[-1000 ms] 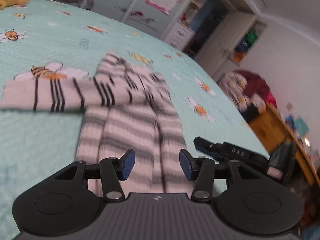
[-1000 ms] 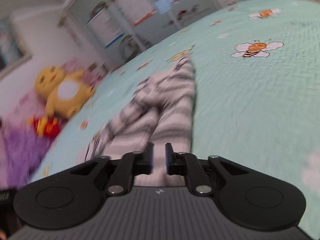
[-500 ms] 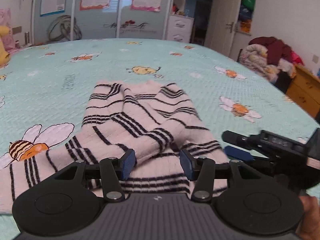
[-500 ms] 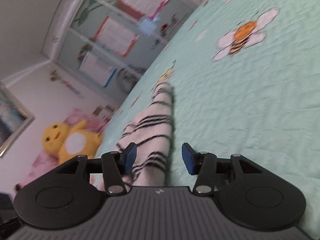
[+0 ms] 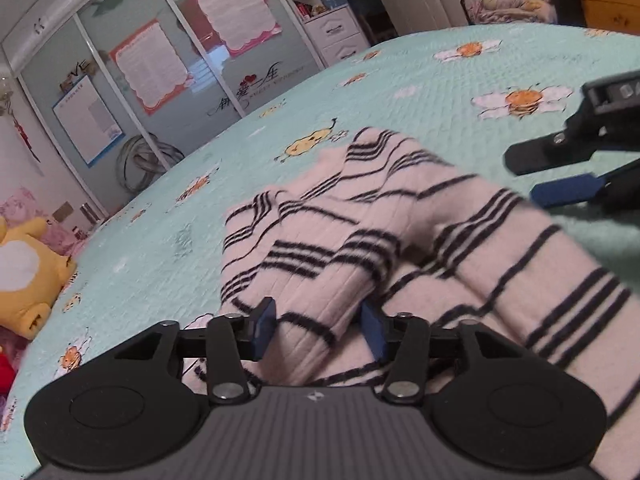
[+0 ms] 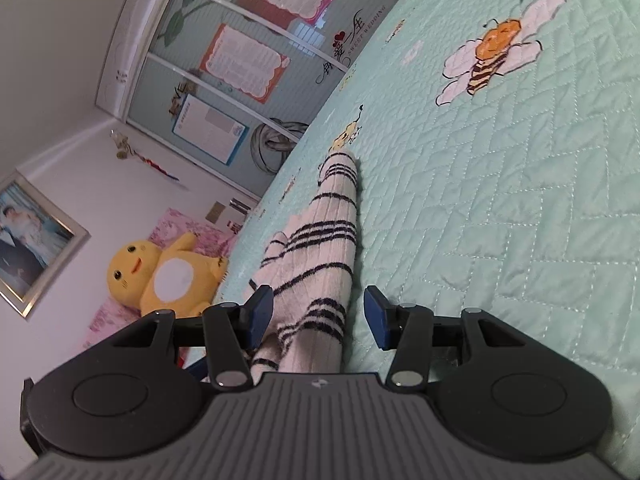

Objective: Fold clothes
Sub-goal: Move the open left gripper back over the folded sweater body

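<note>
Sweater (image 5: 360, 248), pale pink with dark stripe bands, lies rumpled in the middle of the mint bee-print bed (image 5: 168, 240), partly gathered. Going left to right in my left wrist view: a yellow plush toy (image 5: 24, 272) sits at the far left edge, well clear of the work. Then my left tongs (image 5: 318, 326) are low over the near end of the garment, a thick sleeve-like roll between the blue pads; the jaws have just been closing on it, and both pads look to be pressing its sides, so I read it as gripped, though only lightly. Further right my right tongs (image 5: 560, 178) hover above the sweater's right edge; in their own view (image 6: 318, 318) the jaws stand apart, with a strip of knit between them touching neither pad. My worry is the left grip: the roll is bulky and soft, so the pads may hold only the outer layer, and a lift could peel that layer off and undo the gathering. If the right side closes too shallow, it could miss the edge or catch the quilt instead.
</note>
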A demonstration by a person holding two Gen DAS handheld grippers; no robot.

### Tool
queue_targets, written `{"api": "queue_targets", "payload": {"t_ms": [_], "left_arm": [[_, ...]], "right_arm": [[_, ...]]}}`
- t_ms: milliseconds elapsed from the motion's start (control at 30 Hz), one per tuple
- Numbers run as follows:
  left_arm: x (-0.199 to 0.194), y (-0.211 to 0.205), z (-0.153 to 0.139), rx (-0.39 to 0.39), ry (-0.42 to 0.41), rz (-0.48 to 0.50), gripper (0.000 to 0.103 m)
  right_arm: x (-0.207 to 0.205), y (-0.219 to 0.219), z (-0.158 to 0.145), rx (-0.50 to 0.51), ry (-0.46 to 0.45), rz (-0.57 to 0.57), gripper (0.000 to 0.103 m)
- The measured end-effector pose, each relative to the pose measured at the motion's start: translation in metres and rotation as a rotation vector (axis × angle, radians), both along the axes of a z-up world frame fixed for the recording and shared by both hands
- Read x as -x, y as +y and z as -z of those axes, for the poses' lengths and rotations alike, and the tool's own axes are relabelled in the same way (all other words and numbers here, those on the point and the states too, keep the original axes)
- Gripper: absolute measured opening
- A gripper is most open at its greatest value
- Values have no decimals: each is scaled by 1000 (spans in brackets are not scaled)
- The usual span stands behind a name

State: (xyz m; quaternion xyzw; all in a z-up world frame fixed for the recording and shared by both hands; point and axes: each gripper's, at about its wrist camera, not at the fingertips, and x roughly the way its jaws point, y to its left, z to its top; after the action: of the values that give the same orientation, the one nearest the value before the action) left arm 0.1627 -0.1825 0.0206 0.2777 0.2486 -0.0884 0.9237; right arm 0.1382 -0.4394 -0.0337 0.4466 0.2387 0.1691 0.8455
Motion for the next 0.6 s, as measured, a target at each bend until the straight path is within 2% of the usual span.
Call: {"api": "queue_targets", "payload": {"t_ms": [33,100,200,233,267,333,400,467,500,533,600], "left_arm": [[0,4,-1,8,-5,-15,12],[1,13,-7,58,-1,-27,13],[4,15,-8,34,-27,-54,13],[3,14,-6,33,-7,-44,13],[1,13,-4,30,18,-29,15],[4,8,1,0,5,-11,19],[7,5,2,-31,-19,-16,33],[13,4,-1,-43,-43,-56,52],[17,4,-4,-43,-55,-77,53],[24,5,-10,-18,-66,-90,53],[42,7,-25,115,-79,-80,53]], "right_arm": [[0,0,0,5,-1,-1,51],[1,-1,-1,0,-2,1,51],[4,-4,-2,-4,-12,26,51],[5,-5,-3,4,-20,33,51],[5,-5,-4,12,-28,35,51],[8,-2,-10,36,-66,30,49],[11,2,-16,63,-112,23,48],[11,4,-20,78,-136,8,48],[10,4,-19,86,-125,6,48],[7,4,-16,95,-96,10,48],[3,0,-9,97,-18,43,49]]}}
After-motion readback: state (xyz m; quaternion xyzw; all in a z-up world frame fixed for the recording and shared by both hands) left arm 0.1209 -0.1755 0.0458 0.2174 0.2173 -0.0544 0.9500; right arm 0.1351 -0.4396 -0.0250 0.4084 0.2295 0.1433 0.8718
